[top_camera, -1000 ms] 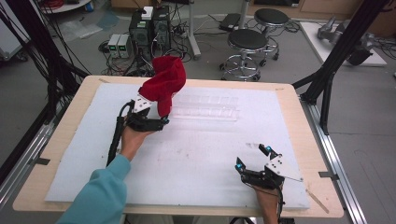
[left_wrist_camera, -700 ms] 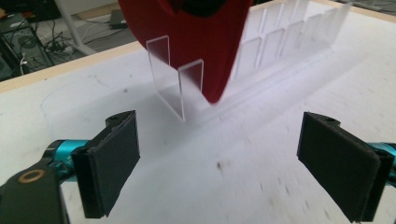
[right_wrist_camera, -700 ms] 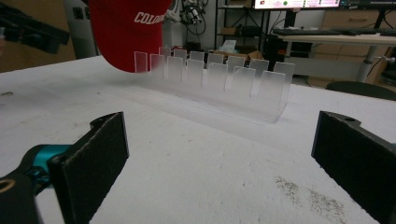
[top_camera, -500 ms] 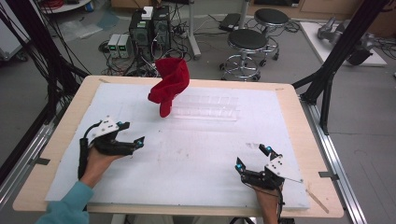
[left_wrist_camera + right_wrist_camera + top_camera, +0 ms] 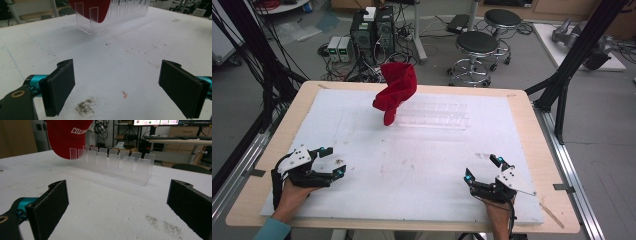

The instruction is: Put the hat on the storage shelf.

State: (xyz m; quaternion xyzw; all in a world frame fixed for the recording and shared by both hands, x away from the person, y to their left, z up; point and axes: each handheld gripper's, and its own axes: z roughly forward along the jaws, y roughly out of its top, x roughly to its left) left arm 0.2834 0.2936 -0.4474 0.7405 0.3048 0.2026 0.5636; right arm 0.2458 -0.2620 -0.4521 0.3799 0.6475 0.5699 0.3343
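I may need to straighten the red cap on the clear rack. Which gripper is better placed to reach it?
Probably the left gripper. The red cap sits at the left end of the clear acrylic rack, on that gripper's side. The right gripper, also open and empty, would have to cross the table.

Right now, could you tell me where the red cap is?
In the high view, the red cap stands in the left end of the clear slotted rack, at the table's far side.

Two stools (image 5: pixel 484 47) seen beyond tabletop (image 5: pixel 532 130); computer towers (image 5: pixel 373 31) placed on floor; monitor (image 5: pixel 156 122) glimpsed behind.
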